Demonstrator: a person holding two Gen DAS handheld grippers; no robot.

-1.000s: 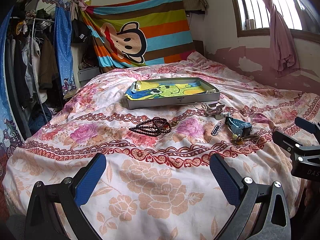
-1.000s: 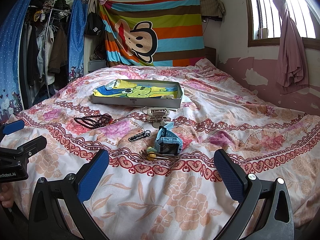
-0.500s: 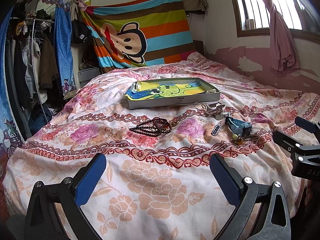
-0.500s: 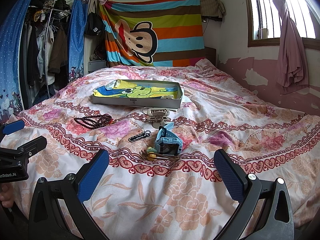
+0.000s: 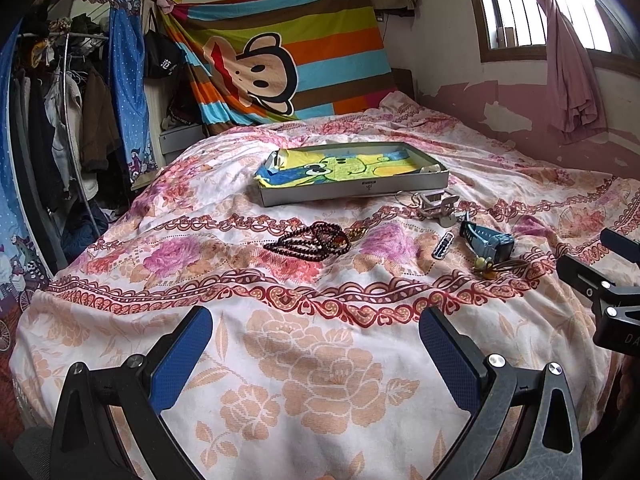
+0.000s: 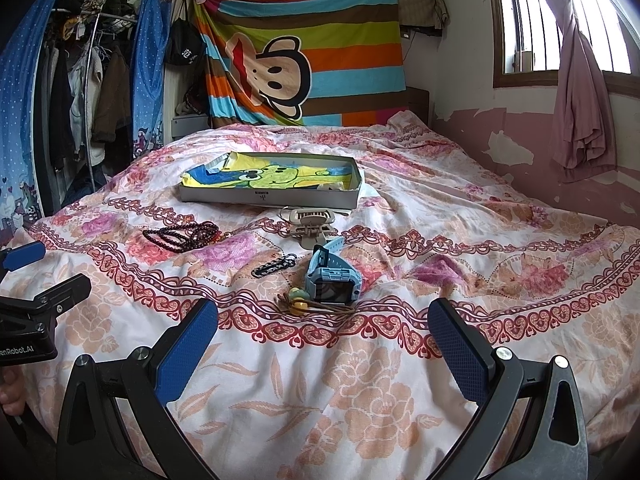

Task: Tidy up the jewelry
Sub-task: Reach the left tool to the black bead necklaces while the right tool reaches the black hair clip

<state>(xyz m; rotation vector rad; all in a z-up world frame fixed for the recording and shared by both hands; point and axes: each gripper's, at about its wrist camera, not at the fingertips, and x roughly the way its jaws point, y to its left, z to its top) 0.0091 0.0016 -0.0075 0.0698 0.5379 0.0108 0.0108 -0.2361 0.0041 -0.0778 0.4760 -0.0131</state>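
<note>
My left gripper (image 5: 316, 350) and right gripper (image 6: 324, 334) both spread wide, holding nothing, above bedspread (image 6: 400, 380); 1 bead necklace (image 5: 310, 241), 1 blue watch (image 6: 332, 278) ahead.

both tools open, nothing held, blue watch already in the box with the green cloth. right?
Not quite. Both tools are open and empty, but the watch lies on the bedspread, short of the box. The right wrist view shows it.
</note>
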